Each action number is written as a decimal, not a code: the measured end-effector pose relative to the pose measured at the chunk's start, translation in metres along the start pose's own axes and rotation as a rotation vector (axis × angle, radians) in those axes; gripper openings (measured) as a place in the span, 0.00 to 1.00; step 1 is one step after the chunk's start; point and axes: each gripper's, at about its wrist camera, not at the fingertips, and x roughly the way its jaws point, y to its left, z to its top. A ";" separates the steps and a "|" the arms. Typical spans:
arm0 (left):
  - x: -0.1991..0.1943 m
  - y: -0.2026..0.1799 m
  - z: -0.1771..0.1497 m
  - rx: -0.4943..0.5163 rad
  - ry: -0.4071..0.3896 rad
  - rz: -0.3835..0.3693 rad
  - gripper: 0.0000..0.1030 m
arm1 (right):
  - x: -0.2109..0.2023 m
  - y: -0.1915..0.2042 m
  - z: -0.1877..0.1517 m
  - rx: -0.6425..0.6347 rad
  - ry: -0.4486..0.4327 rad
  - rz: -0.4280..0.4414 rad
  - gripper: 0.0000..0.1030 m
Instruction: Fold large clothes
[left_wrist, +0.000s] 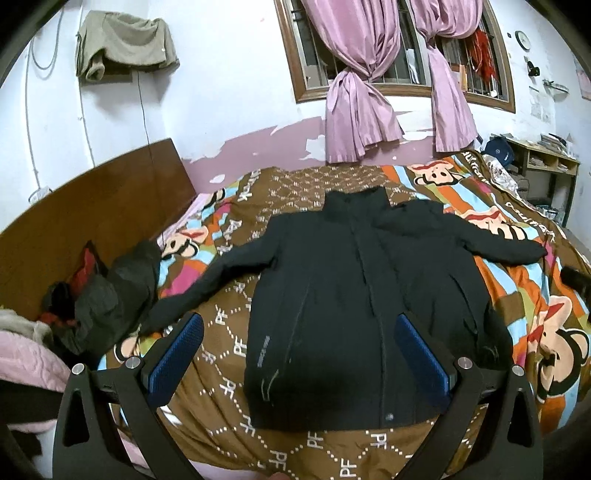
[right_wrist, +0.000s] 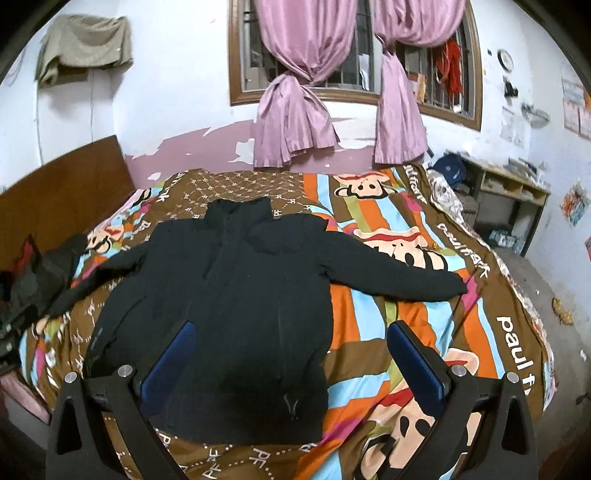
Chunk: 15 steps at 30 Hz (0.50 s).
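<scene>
Jacket (left_wrist: 354, 295): black, front up, spread flat on the bedspread (right_wrist: 406, 325); collar toward the window (right_wrist: 354, 55), hem toward both claws, sleeves out to either side; long axis ran from claws to window.
Left claw (left_wrist: 299, 354): spread wide, holding nothing, above the hem, nearer the left sleeve (left_wrist: 207, 291).
Right claw (right_wrist: 291, 362): spread wide, holding nothing, over the jacket's right hem edge, nearer the right sleeve (right_wrist: 406, 280).
Pile of dark clothes (left_wrist: 99, 295): beyond the left cuff, by the headboard (left_wrist: 92, 206).
Judged: folding not yet begun; each sleeve suited its own side's claw
</scene>
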 end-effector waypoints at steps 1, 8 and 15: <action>0.001 -0.001 0.004 0.006 -0.008 0.003 0.98 | 0.002 -0.005 0.005 0.012 0.007 0.001 1.00; 0.020 -0.013 0.023 0.029 -0.016 0.019 0.98 | 0.041 -0.044 0.042 0.073 0.116 -0.028 1.00; 0.069 -0.026 0.038 0.017 0.031 0.032 0.98 | 0.101 -0.080 0.064 0.106 0.266 -0.046 1.00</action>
